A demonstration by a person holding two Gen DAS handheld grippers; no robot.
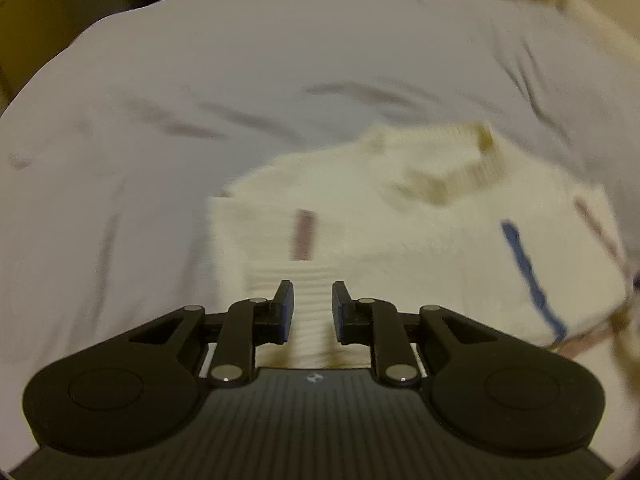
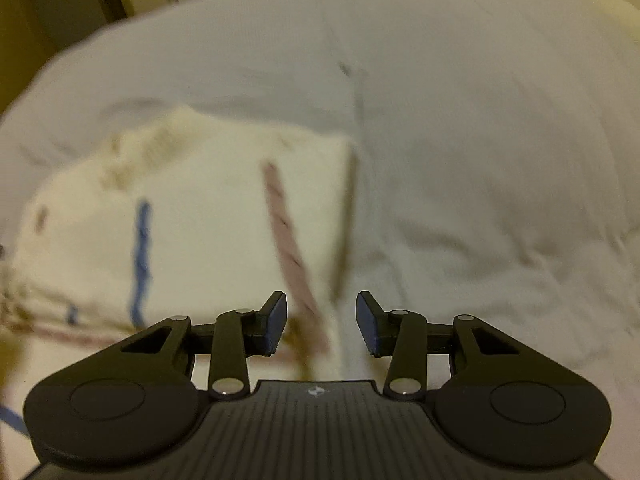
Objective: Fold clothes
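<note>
Here, both grippers low over a cream sweater point(image 1: 420, 240) on the white bed sheet point(image 1: 160, 100).

Left gripper point(image 1: 312, 308) level, jaws parted and grasping nothing, ribbed knit edge directly under the gap; right gripper point(image 2: 321, 322) likewise spread wide, straddling the sweater's right edge (pink stripe between the fingers, blurred).

My left gripper point(image 1: 312, 308) is matt black plastic with shiny metal pins; the sweater point(image 1: 400, 240) is ribbed cream knit on the bed's point(image 1: 200, 80) smooth, creased cloth sheet.
</note>
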